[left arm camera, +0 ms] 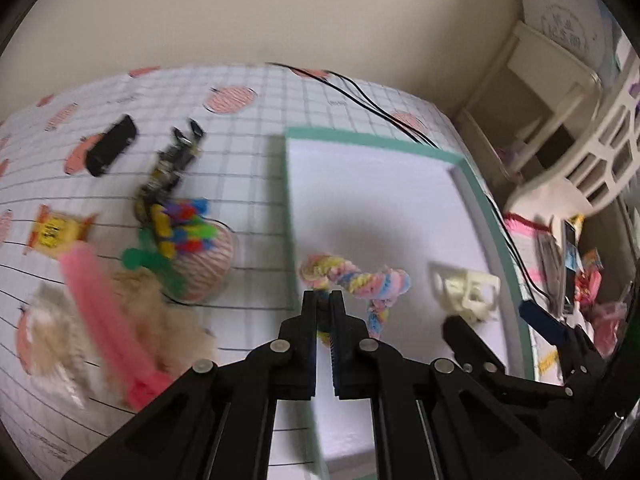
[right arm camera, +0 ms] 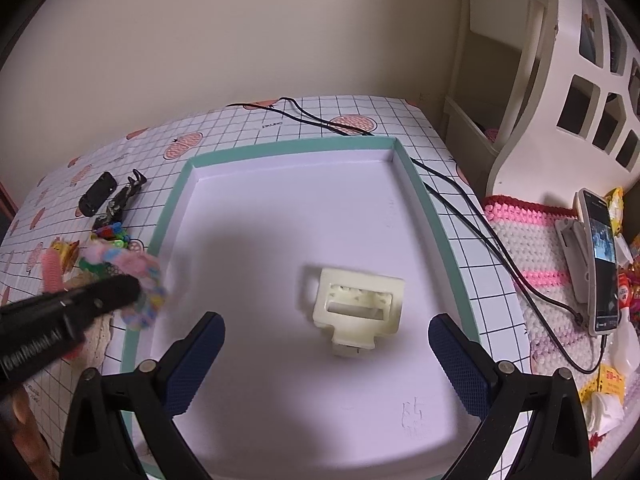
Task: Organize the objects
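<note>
My left gripper (left arm camera: 324, 300) is shut on a pastel braided rope toy (left arm camera: 360, 280), which it holds at the left side of the teal-rimmed white tray (left arm camera: 400, 148). The right wrist view shows that gripper (right arm camera: 134, 290) and the blurred rope toy (right arm camera: 140, 276) over the tray's left rim (right arm camera: 168, 220). A cream hair claw clip (right arm camera: 356, 304) lies inside the tray, also visible as the clip (left arm camera: 466, 292). My right gripper (right arm camera: 326, 322) stands open just in front of it, its fingers wide on both sides and not touching it.
Left of the tray on the checked cloth lie a pink comb (left arm camera: 100, 312), a yarn ball (left arm camera: 208, 264), coloured clips (left arm camera: 184, 228), a black clip (left arm camera: 112, 144) and a yellow packet (left arm camera: 52, 232). A cable (right arm camera: 480, 232), a propped phone (right arm camera: 602, 264) and a white shelf (right arm camera: 580, 80) stand right.
</note>
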Demonstrator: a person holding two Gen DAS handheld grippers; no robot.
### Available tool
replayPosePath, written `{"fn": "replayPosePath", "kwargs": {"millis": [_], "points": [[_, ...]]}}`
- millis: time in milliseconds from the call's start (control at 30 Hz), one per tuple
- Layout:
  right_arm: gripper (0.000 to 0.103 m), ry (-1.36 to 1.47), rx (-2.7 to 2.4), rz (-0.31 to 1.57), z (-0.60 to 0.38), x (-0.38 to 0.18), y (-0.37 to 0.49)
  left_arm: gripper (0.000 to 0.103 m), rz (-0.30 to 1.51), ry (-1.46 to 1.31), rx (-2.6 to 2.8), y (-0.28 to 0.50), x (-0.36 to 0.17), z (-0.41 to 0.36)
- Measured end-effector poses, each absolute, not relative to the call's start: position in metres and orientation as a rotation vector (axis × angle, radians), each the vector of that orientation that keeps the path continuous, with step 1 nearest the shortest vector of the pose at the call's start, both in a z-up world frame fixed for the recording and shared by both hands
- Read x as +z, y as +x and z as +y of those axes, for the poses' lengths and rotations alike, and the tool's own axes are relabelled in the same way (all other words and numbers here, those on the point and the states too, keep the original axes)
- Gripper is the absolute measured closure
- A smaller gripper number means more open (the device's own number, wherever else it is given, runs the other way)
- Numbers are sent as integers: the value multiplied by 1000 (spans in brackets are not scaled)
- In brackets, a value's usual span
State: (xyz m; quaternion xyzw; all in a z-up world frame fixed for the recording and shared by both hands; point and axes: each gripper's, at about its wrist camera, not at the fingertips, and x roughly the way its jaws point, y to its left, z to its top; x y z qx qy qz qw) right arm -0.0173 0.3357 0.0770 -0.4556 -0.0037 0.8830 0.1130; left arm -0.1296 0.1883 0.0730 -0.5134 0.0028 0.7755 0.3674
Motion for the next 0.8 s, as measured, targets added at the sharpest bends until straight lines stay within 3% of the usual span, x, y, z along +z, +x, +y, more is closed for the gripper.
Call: {"fn": "replayPosePath", "kwargs": {"millis": [367,500,667,733,800], "points": [[0,-1346,2583,-16,340,75,-15,96,-5,-1329,1946,-120,73,199],[0,-1344,2593,-13,340,74,-14,82,-47,-1338,1947,-126,72,193],[0,-1350,2615,-5,336,73,-14,75,-103,-1341,1958,-132,73,184],[0,-1351,2620,-6,334,73,-14,61,-129,-1335,1970,-135,75,180],[0,-1349,2620,-7,333,73,-14,54,-140,-1327,1983,-136,76,176]]}}
